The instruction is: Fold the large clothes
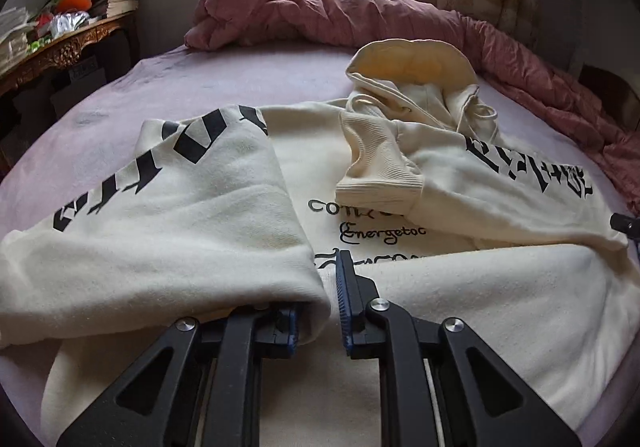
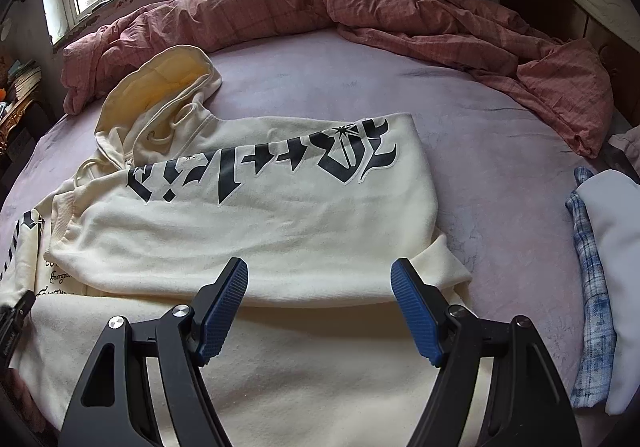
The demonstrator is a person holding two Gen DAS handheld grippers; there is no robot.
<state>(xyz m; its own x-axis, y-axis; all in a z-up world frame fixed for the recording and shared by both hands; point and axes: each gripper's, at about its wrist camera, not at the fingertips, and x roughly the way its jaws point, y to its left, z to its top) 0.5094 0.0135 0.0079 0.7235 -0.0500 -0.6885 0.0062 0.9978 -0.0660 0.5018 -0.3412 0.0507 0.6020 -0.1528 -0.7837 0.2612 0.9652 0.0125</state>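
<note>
sleeves folded in on the cream printed fleece hoodie (image 2: 260, 223) (on the bed); left gripper (image 1: 318, 311) clamps its sleeve, right gripper (image 2: 320, 311) spread apart; hem fold likely next

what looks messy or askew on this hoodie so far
The cream hoodie's hood is still bunched and standing up. The ribbed cuff of one folded sleeve lies curled and crooked across the chest print. The left gripper has sleeve fabric draped over one finger.

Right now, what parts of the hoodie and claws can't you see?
- Left claw, left wrist view: one finger is buried under the folded sleeve, so its grip is unclear.
- Chest print, left wrist view: the cuff and sleeves cover parts of words.
- Hoodie hem: both views, behind the claws.
</note>
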